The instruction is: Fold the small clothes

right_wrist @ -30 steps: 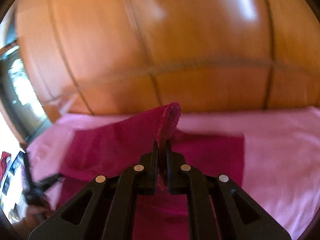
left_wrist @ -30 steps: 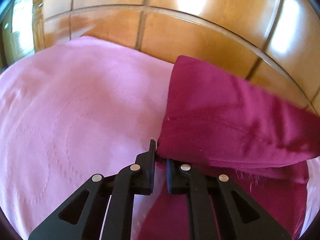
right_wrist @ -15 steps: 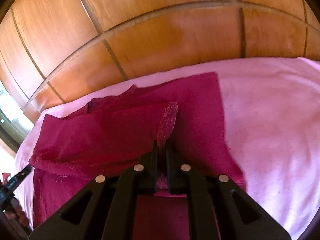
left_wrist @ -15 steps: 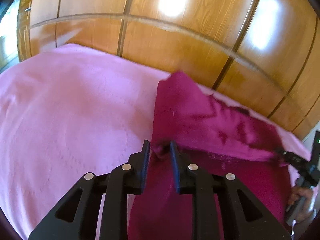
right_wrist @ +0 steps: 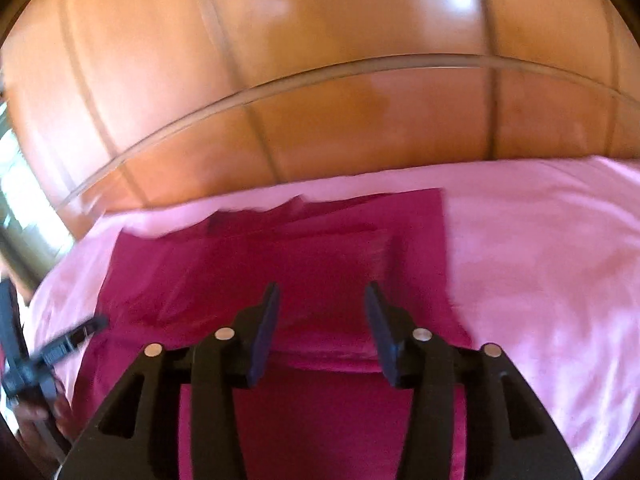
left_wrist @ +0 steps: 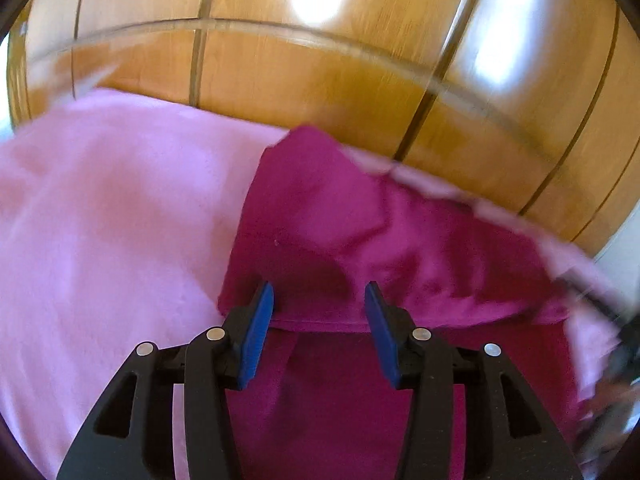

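Now both tongs stand apart and hold nothing. The left tongs [left_wrist: 319,300] hover just above the magenta cloth [left_wrist: 360,240], their blue pads [left_wrist: 256,340] spread wide over the folded hem that crosses between them. The right tongs [right_wrist: 320,304] are spread in the same way above the same cloth [right_wrist: 320,264], with the fold edge lying under their tips.

The cloth lies on a pink bed cover [left_wrist: 112,240], folded over itself so that an upper layer covers part of a lower one. Its far corner reaches close to the far edge of the bed, next to the wooden panel wall [left_wrist: 320,80]. In the left wrist view the cloth fills the right half of the bed and the bare cover is on the left side. In the right wrist view the bare cover [right_wrist: 540,260] is to the right of the cloth.

At the left edge of the right wrist view the other tool shows, blurred, with a hand [right_wrist: 44,408] on it.
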`<state>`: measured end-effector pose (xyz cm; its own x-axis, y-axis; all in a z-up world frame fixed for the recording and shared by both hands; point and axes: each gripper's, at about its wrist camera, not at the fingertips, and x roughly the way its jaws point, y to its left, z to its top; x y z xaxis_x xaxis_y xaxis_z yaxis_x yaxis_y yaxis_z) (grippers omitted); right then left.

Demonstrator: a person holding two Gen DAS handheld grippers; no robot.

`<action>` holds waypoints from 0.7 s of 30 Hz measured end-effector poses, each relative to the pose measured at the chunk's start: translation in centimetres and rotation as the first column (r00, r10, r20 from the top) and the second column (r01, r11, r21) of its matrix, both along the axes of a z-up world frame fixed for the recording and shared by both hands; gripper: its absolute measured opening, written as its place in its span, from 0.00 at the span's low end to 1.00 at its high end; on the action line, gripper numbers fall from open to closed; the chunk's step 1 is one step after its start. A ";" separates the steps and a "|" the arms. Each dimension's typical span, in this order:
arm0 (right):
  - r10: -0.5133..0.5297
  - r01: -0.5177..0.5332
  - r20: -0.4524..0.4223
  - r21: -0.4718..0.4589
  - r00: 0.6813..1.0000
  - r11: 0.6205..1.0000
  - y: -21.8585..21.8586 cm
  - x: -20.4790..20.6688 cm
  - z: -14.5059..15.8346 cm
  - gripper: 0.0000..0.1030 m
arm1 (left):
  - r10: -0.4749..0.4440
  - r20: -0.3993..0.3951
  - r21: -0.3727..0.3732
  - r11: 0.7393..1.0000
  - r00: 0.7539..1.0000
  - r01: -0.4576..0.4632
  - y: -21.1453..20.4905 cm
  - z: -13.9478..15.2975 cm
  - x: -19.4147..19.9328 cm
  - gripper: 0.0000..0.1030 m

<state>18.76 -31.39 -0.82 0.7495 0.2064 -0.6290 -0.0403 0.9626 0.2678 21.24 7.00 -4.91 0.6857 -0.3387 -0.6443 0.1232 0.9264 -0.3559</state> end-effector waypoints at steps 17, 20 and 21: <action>0.045 -0.044 -0.038 0.022 0.998 0.999 1.2 1.2 -3.8 0.48 | -0.064 -0.315 -0.519 0.847 0.947 -0.116 8.7 -4.0 15.8 0.57; 0.046 -0.045 -0.036 0.021 0.998 0.999 1.2 1.1 -3.8 0.48 | -0.127 -0.333 -0.562 0.822 0.934 -0.088 7.7 -4.6 17.1 0.55; 0.045 -0.044 -0.037 0.023 0.998 0.999 1.1 1.0 -3.8 0.48 | -0.156 -0.321 -0.551 0.833 0.934 -0.050 6.9 -4.4 17.2 0.53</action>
